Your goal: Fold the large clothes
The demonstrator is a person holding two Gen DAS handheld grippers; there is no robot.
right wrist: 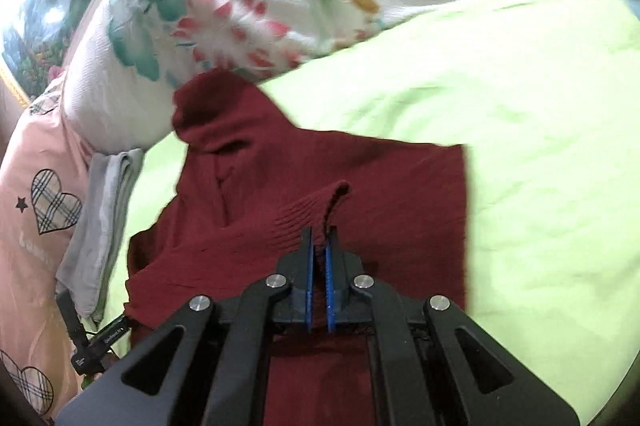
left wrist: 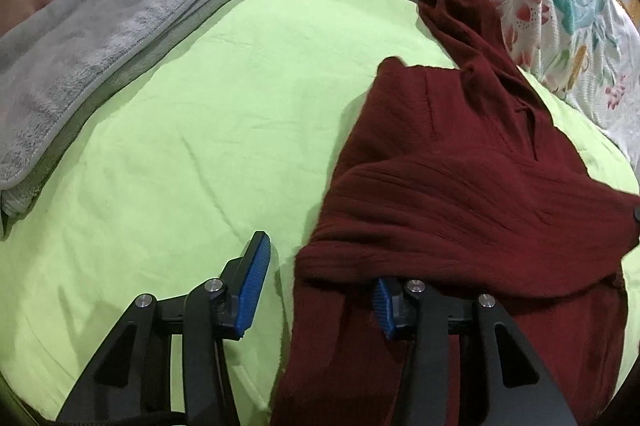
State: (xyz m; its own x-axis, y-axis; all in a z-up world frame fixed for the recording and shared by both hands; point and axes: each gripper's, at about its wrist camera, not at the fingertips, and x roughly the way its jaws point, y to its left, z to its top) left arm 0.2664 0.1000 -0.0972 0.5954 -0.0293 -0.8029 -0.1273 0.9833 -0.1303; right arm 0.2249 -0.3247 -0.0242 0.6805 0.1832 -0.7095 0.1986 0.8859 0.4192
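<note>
The right gripper (right wrist: 319,246) fingers are pinching shut on the ribbed cuff of the maroon sweater (right wrist: 360,178), a sleeve crossing its body. In the left view the left gripper (left wrist: 320,258) fingers are standing apart; the right one is lying under a sweater fold, the left one over the bare green bed sheet (left wrist: 192,130). The sweater is spreading toward 1 o'clock, a folded grey towel (left wrist: 100,50) is lying at 10 o'clock, and a floral blanket (left wrist: 560,6) is bunching at 2 o'clock
</note>
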